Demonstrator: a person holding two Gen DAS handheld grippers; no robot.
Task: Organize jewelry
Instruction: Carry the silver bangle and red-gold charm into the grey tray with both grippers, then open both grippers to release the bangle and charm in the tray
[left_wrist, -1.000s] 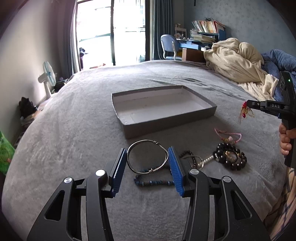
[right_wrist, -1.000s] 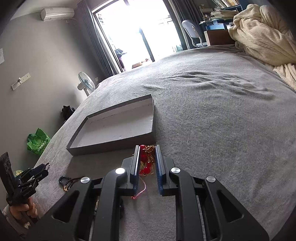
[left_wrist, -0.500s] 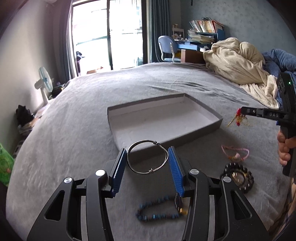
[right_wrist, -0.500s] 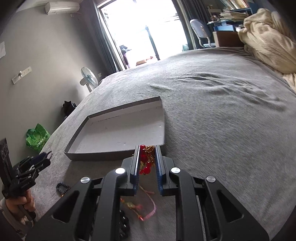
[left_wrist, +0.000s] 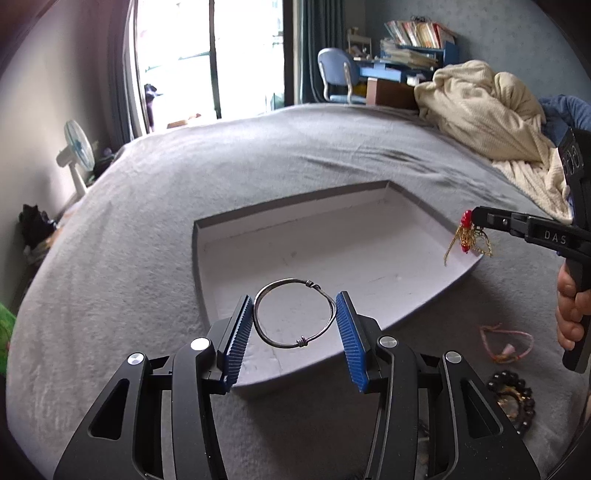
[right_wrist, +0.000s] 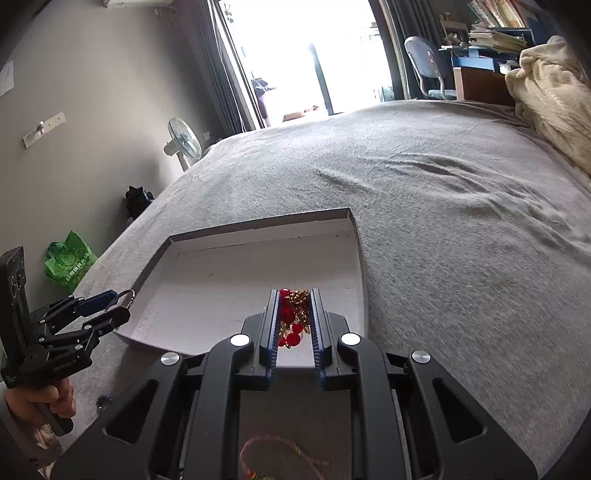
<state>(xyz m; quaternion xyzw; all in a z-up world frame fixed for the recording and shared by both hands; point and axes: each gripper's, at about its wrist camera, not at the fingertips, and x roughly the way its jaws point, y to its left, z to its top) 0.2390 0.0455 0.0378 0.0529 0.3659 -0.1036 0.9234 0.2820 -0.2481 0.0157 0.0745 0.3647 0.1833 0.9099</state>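
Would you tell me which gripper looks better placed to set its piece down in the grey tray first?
Probably the left. The left gripper holds the silver bangle over the tray floor, inside the near wall. The right gripper holds the red and gold charm nearer the tray's near right edge.

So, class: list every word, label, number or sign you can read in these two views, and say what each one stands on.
"DAS": white letters on the black arm of the right tongs, seen from the left wrist.
Print on the green bag: too blurred to read.
Spines of the books on the shelf: too small to read.
Markings on the left tongs: illegible.
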